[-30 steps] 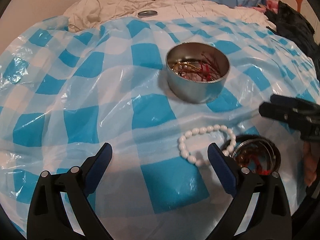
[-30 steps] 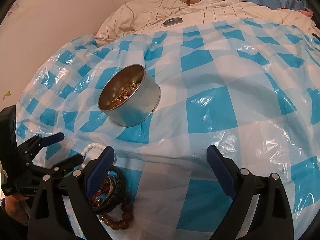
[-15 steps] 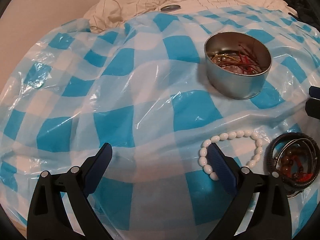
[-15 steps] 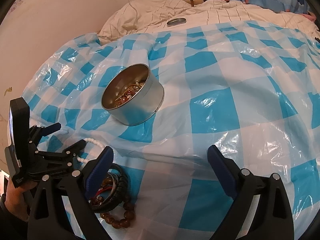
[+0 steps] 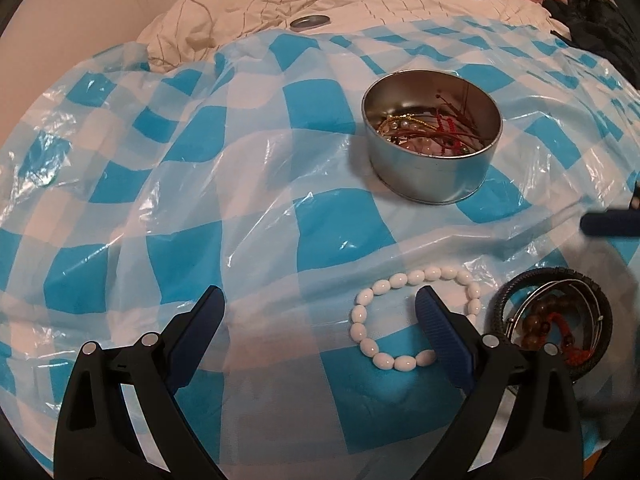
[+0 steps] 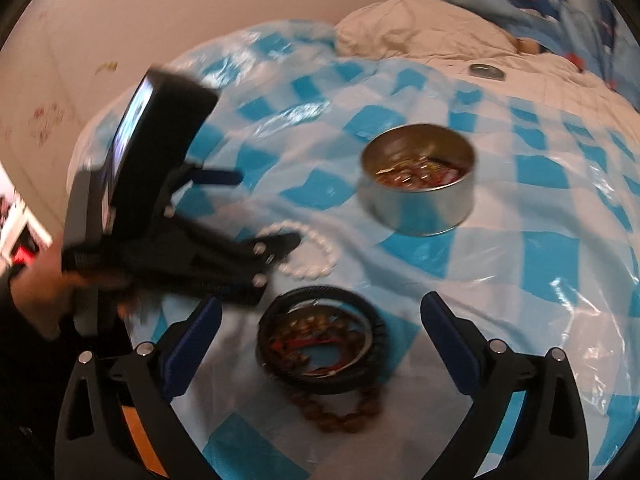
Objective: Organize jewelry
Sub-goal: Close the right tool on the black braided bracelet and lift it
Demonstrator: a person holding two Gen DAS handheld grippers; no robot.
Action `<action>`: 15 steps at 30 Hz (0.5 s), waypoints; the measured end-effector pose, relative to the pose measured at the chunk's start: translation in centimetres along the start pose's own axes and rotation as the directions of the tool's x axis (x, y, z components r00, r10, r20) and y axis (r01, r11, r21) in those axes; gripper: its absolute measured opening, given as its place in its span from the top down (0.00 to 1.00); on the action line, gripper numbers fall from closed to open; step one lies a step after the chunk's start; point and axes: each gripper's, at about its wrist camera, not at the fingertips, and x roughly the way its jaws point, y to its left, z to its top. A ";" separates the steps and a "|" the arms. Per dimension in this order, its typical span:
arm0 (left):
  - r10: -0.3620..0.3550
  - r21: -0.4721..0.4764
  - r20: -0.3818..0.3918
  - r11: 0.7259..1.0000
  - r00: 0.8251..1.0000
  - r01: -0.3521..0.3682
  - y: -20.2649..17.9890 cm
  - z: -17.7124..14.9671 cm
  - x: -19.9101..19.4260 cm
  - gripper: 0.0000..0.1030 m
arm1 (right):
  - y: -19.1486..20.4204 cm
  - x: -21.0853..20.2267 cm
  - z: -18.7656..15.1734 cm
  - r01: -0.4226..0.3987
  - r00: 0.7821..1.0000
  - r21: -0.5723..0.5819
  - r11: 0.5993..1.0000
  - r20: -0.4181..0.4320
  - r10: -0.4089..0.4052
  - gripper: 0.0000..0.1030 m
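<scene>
A round metal tin holding red cords and beads stands on the blue-checked plastic sheet; it also shows in the right wrist view. A white bead bracelet lies by my open left gripper, whose right finger sits inside the loop. A pile of black bangles and brown beads lies to its right. My right gripper is open just above that pile. The left gripper shows there over the white bracelet.
A small metal lid lies on the cream quilt beyond the sheet. Blue patterned bedding and dark clothing lie at the back right. A wall is on the left.
My left gripper moved toward the white bracelet, its right finger now inside the loop. My right gripper swung left, bringing the bangle pile between its fingers.
</scene>
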 end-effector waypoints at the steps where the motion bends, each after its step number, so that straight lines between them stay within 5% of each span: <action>1: -0.003 -0.002 -0.001 1.000 1.000 0.003 0.0 0.0 0.0 0.11 | 0.2 0.3 -0.2 0.015 1.000 -0.012 1.000 -0.009 -0.016 0.07; 6: -0.012 0.000 0.000 1.000 1.000 0.012 -0.1 0.0 -0.1 0.11 | 0.0 1.7 -0.7 0.030 0.998 -0.006 1.000 -0.048 -0.030 0.08; 9: -0.013 -0.009 0.002 1.000 1.000 0.013 0.1 0.0 -0.1 0.11 | -0.1 1.8 -0.7 0.022 0.998 -0.005 1.000 -0.057 -0.022 0.33; 15: -0.016 -0.003 0.002 1.000 1.000 0.016 0.0 0.0 -0.1 0.11 | -0.5 0.7 -0.4 0.042 0.999 -0.003 0.999 -0.027 -0.042 0.36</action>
